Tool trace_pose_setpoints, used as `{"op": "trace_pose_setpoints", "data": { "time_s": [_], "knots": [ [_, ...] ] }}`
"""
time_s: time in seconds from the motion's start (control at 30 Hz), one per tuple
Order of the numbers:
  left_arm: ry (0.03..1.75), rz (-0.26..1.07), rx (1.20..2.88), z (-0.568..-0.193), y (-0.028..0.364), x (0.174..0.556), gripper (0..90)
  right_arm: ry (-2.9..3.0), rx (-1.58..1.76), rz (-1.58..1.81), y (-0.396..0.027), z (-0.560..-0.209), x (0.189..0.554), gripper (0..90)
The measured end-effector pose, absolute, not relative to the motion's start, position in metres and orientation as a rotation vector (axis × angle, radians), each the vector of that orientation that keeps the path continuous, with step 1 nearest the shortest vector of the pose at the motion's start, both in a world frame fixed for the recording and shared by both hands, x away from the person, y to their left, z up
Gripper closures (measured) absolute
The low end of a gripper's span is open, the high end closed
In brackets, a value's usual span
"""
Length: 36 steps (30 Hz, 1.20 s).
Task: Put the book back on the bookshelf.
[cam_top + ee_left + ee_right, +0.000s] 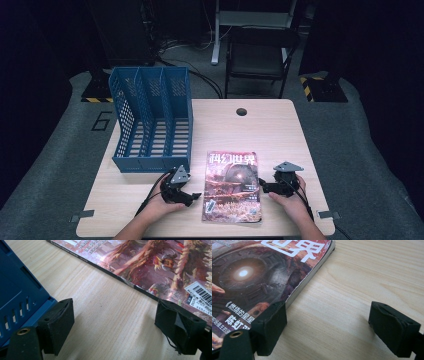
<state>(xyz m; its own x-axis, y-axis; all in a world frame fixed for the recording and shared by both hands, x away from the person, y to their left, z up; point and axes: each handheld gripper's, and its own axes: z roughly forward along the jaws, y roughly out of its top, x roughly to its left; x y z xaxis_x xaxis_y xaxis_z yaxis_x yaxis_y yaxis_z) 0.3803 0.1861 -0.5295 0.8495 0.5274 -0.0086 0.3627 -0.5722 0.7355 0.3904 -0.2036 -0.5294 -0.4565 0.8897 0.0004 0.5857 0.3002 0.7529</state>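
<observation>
A magazine (233, 186) with a dark red illustrated cover lies flat near the table's front edge. My left gripper (192, 196) rests on the table just left of its spine, jaws open with bare wood between them. In the left gripper view the magazine (160, 262) runs across the top right, and the right pad overlaps its edge by the barcode. My right gripper (264, 186) sits at the magazine's right edge, also open. In the right gripper view the magazine (257, 272) lies at the left, with the left pad over its corner.
A blue three-slot file holder (150, 120) stands at the back left of the wooden table (270, 135); its base (17, 290) is close beside my left gripper. A cable hole (241, 111) sits near the table's far edge. A dark chair (257, 55) stands behind the table.
</observation>
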Motion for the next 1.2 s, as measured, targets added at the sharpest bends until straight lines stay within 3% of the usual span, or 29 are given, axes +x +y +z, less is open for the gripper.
{"op": "trace_pose_setpoints", "data": {
  "time_s": [0.33, 0.67, 1.2],
  "knots": [
    [0.652, 0.274, 2.234, -0.53, 0.186, 0.38, 16.1, 2.16, 1.317, 0.972, -0.205, -0.528, 0.391, 20.0],
    [0.683, 0.278, 2.247, -0.528, 0.187, 0.375, 16.5, 2.192, 1.401, 0.948, -0.205, -0.519, 0.39, 34.8],
    [0.78, 0.225, 2.245, -0.521, 0.185, 0.375, 20.1, 2.186, 1.477, 1.132, -0.201, -0.505, 0.383, 31.3]
  ]
}}
